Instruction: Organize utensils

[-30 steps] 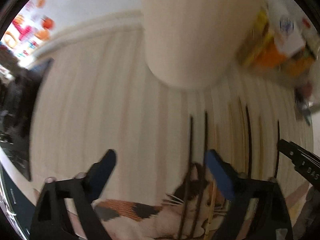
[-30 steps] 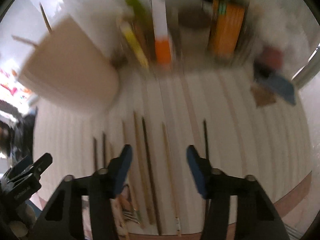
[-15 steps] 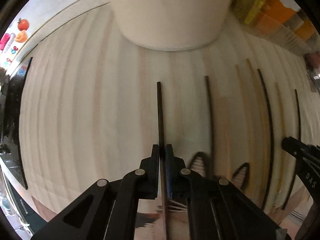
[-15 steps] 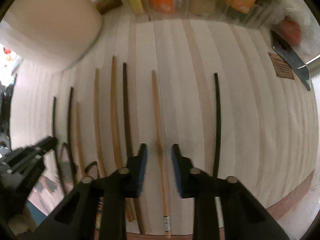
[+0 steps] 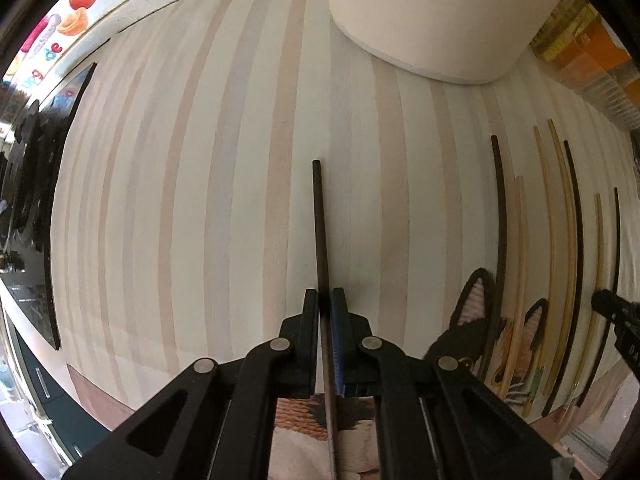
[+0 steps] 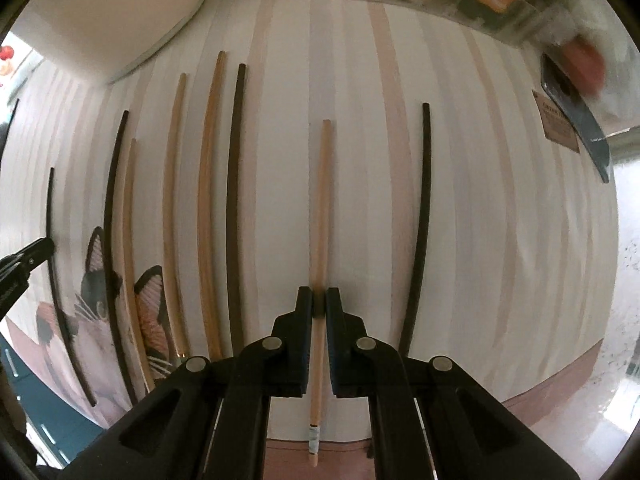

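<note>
Left gripper (image 5: 325, 300): had just snapped from wide to clamped on the dark chopstick (image 5: 319, 224), which lay alone on the striped mat (image 5: 180, 200), well left of the other sticks.
Cream holder (image 5: 432, 16): stood beyond the chopstick's far tip, apart from it.
Loose sticks (image 6: 208, 200): a row of dark and light ones stayed on the mat between the two tools.
Right gripper (image 6: 319, 300): had just closed onto the light wooden chopstick (image 6: 322, 200).
Meaning: both picks looked secured; lifting toward the holder seemed next.
</note>
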`<act>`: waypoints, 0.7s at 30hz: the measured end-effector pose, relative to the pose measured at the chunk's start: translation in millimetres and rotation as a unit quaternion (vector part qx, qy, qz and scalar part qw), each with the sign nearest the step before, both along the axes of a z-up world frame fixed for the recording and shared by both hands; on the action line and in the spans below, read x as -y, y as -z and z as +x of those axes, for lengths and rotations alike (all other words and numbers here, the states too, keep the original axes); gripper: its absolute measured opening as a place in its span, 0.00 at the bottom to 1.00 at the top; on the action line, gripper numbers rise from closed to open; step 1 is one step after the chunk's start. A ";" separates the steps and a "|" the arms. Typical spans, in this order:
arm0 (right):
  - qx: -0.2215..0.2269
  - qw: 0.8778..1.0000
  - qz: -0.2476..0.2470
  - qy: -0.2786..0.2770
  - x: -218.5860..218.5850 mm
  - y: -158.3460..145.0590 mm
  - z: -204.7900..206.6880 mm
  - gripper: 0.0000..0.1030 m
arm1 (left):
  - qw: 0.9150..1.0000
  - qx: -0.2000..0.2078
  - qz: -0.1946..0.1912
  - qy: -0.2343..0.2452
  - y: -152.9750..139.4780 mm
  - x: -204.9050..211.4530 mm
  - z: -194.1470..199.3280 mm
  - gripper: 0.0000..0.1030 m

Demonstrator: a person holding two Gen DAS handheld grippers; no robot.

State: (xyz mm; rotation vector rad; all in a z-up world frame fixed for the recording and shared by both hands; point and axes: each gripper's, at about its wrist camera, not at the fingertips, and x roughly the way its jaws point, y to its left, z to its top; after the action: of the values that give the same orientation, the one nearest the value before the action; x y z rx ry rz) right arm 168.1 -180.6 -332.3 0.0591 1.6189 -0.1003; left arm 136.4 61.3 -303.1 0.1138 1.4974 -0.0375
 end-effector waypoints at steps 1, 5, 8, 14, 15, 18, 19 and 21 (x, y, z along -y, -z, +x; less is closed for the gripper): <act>-0.001 1.000 -0.002 -0.002 0.2 -0.3 -0.2 0.08 | 1.000 -0.002 0.002 0.004 -3.4 0.5 12.4 0.04; -0.011 1.000 0.004 -0.002 -4.4 -0.5 7.4 0.08 | 1.000 -0.006 0.003 0.011 -0.5 5.0 15.6 0.04; -0.023 1.000 0.005 -0.009 -3.1 0.3 10.4 0.08 | 1.000 -0.006 0.007 0.016 3.5 5.3 26.1 0.04; -0.024 1.000 0.003 -0.014 -0.1 -1.4 1.2 0.08 | 1.000 0.002 0.002 -0.005 8.3 13.2 19.9 0.04; -0.024 1.000 0.003 -0.012 -3.2 0.3 16.0 0.08 | 1.000 0.001 -0.001 -0.010 7.3 10.7 18.9 0.04; -0.013 1.000 0.006 0.009 -3.3 2.0 28.8 0.07 | 1.000 -0.005 -0.010 -0.021 10.1 5.5 18.6 0.04; -0.011 1.000 0.006 0.013 -3.1 2.6 28.4 0.07 | 1.000 -0.007 -0.012 -0.020 10.2 4.5 19.1 0.04; -0.014 1.000 0.001 0.005 0.0 1.5 28.7 0.07 | 1.000 -0.011 -0.016 -0.015 10.9 2.0 20.0 0.04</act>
State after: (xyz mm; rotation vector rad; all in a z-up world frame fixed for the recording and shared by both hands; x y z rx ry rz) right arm 196.7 -180.7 -333.8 0.0677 1.6467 -0.1091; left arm 156.4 59.3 -314.1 0.0664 1.5196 -0.0385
